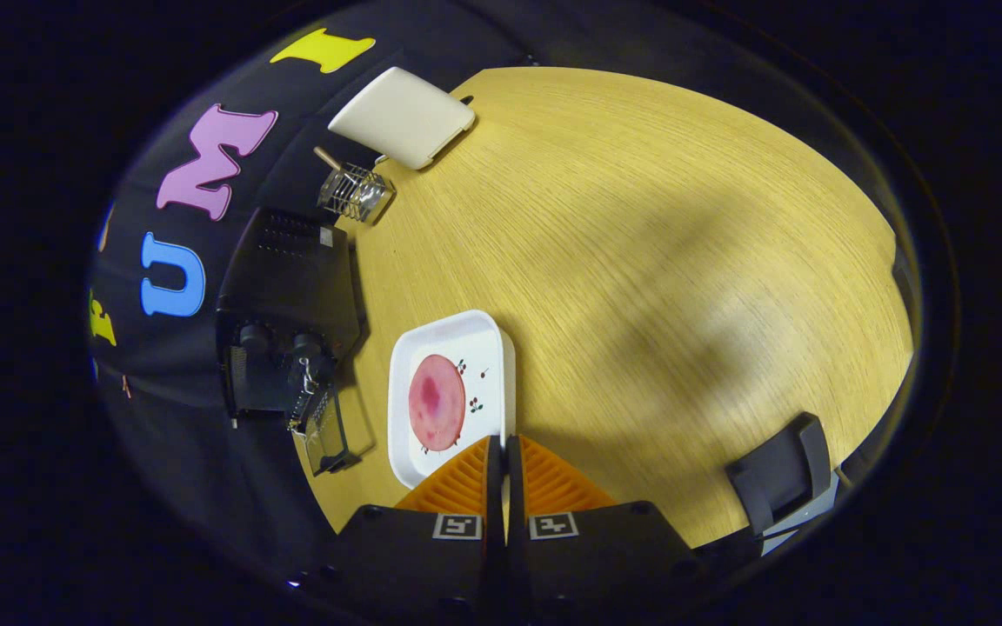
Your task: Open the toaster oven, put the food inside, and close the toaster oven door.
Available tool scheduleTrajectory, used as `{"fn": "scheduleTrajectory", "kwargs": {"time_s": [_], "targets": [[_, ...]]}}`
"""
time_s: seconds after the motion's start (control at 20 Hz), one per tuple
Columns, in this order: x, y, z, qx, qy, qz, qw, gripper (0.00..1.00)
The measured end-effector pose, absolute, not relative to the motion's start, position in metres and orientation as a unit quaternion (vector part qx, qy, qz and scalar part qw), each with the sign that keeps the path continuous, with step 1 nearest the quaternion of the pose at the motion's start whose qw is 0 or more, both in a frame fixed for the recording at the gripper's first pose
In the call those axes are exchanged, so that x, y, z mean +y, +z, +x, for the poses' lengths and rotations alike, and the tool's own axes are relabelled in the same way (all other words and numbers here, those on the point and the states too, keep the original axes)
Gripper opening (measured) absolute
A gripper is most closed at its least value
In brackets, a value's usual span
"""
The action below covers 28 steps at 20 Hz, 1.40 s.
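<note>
My gripper (504,448) is shut on the rim of a white square plate (410,435), its fingers nearly together with the thin rim pinched between them. A round pink slice of food (437,402) lies on the plate, just ahead of the fingertips. Beside the plate stands the black toaster oven (288,296) at the edge of the wooden table (640,261). Its glass door (325,430) is folded open towards the plate. I cannot tell whether the plate rests on the table or is lifted.
Beyond the oven lie a small wire rack (355,191) with a wooden handle and a white board (401,116). A dark chair back (781,480) stands at the table's edge on the other side of the fingers. Broad bare wood spreads ahead.
</note>
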State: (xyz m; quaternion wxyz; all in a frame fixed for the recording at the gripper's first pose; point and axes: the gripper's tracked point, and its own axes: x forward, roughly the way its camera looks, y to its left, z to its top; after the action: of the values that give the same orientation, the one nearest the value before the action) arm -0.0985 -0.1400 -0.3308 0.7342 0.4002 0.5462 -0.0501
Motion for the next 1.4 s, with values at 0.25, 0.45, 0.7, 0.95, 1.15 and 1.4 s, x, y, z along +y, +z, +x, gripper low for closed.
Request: {"fn": "scheduleTrajectory", "kwargs": {"time_s": [0.25, 0.45, 0.7, 0.95, 1.15, 1.4], "targets": [[-0.127, -0.289, -0.095, 0.503, -0.041, 0.422, 0.753, 0.05], [-0.105, -0.259, -0.098, 0.481, -0.032, 0.446, 0.754, 0.05], [-0.076, -0.245, -0.108, 0.478, -0.033, 0.451, 0.753, 0.05], [-0.034, -0.226, -0.108, 0.472, -0.006, 0.452, 0.757, 0.05], [-0.001, -0.222, -0.1, 0.473, 0.014, 0.449, 0.758, 0.05], [0.045, -0.217, -0.079, 0.484, 0.048, 0.442, 0.754, 0.05]]}}
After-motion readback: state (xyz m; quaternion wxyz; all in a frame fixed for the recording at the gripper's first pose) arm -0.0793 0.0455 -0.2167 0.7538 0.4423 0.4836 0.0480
